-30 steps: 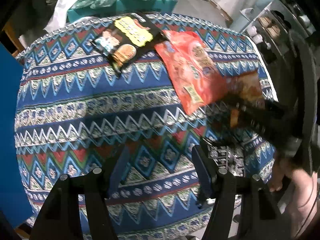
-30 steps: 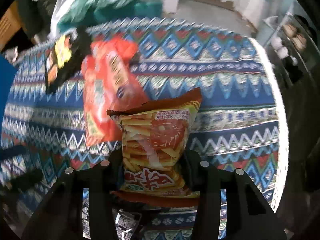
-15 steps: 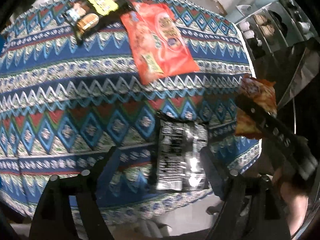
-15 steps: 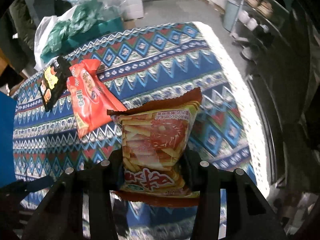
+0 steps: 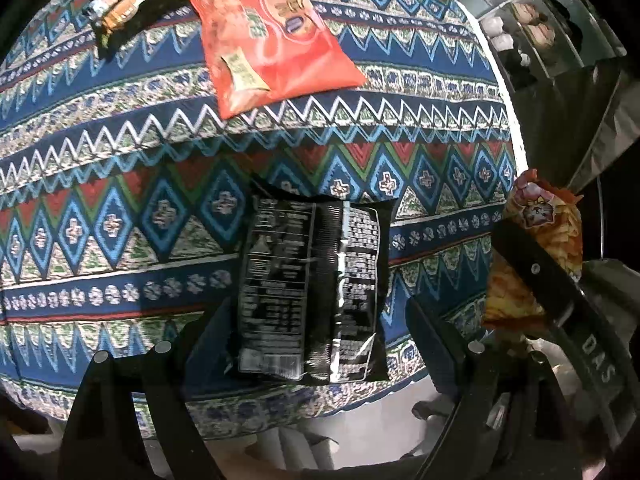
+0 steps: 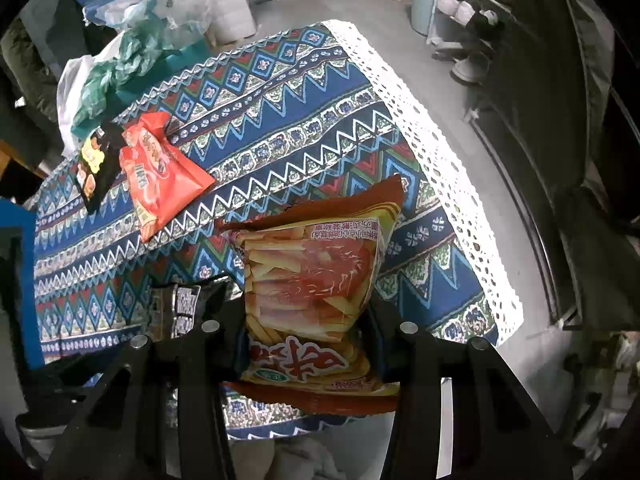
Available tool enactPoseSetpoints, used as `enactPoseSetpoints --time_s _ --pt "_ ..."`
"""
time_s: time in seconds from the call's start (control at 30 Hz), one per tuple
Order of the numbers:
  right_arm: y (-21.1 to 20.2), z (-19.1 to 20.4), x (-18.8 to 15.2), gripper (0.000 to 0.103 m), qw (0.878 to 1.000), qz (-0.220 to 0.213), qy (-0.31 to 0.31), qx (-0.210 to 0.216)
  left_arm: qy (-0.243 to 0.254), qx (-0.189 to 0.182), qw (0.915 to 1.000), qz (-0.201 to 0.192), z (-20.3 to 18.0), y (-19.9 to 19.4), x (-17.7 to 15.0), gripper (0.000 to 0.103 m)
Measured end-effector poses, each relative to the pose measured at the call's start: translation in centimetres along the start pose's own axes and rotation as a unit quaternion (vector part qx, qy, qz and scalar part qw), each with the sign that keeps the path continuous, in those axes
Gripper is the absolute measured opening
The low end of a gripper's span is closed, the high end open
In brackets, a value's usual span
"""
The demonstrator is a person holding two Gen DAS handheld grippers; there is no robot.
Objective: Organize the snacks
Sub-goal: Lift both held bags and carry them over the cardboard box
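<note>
My right gripper (image 6: 306, 332) is shut on an orange fries snack bag (image 6: 312, 280) and holds it above the table's near right corner; the bag also shows in the left wrist view (image 5: 536, 256). My left gripper (image 5: 316, 328) is open above a black snack bag (image 5: 312, 288) that lies back side up near the front edge, between its fingers. A red snack bag (image 5: 272, 36) and a black-and-yellow snack bag (image 5: 132, 4) lie side by side at the far side; both show in the right wrist view, the red bag (image 6: 164, 176) beside the black-and-yellow one (image 6: 96, 164).
The table wears a patterned blue cloth (image 5: 120, 184) with a white lace edge (image 6: 440, 152). Plastic bags (image 6: 120, 52) are heaped behind the table. A shoe rack (image 6: 472, 4) stands at the right over grey floor.
Both grippers have pulled back toward the table's front edge. The black bag now lies between my left fingers. The right gripper has lifted the fries bag higher and to the right.
</note>
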State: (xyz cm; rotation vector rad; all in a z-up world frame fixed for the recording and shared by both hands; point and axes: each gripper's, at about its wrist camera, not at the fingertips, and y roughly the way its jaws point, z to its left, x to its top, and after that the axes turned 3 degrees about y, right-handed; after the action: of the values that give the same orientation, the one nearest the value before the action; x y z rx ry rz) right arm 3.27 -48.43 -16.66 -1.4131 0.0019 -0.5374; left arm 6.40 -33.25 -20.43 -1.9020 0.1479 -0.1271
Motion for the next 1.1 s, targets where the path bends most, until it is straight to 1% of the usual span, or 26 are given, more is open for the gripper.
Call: enactPoseSetpoints --time_s 0.13,0.23,0.3,0.33,0.37,0.5,0.63,0.73,0.9,1.03,1.1 --pt "0.3 0.0 -0.1 0.045 1.000 0.002 0.001 -0.001 0.008 0.011 0.9999 0.003 -0.5 0.8 0.2 0.088" --pt "0.5 0.0 0.0 0.045 1.000 0.004 0.002 -0.001 0.030 0.021 0.9993 -0.001 -1.7 1.4 0.6 0.088" --pt "0.7 0.1 0.1 0.045 1.000 0.006 0.001 -0.002 0.043 0.034 0.9985 -0.007 -2.3 1.6 0.6 0.081" --pt "0.9 0.1 0.1 0.045 1.000 0.008 0.001 -0.002 0.048 0.045 0.9977 -0.012 -2.4 1.5 0.7 0.071" --pt "0.9 0.1 0.1 0.045 1.000 0.009 0.001 -0.001 0.053 0.047 0.9974 -0.015 -2.6 1.5 0.7 0.067" --pt "1.1 0.4 0.2 0.045 1.000 0.010 -0.001 0.000 0.051 0.032 0.9980 -0.017 -1.4 1.0 0.6 0.065" --pt "0.9 0.9 0.3 0.045 1.000 0.007 -0.004 0.002 0.046 0.037 0.9981 -0.019 -0.1 0.4 0.4 0.065" --pt "0.5 1.6 0.4 0.045 1.000 0.003 -0.012 0.002 0.041 0.040 0.9980 -0.028 0.8 -0.6 0.3 0.065" --pt "-0.1 3.1 0.5 0.045 1.000 -0.005 -0.028 0.009 0.044 0.050 0.9960 -0.060 1.9 -3.3 0.0 0.065" --pt "-0.5 4.4 0.6 0.045 0.999 -0.009 -0.041 0.015 0.051 0.063 0.9923 -0.093 2.9 -5.8 -0.7 0.065" --pt "-0.6 5.2 0.6 0.045 0.999 -0.010 -0.049 0.016 0.054 0.069 0.9904 -0.107 4.1 -7.1 -0.9 0.065"
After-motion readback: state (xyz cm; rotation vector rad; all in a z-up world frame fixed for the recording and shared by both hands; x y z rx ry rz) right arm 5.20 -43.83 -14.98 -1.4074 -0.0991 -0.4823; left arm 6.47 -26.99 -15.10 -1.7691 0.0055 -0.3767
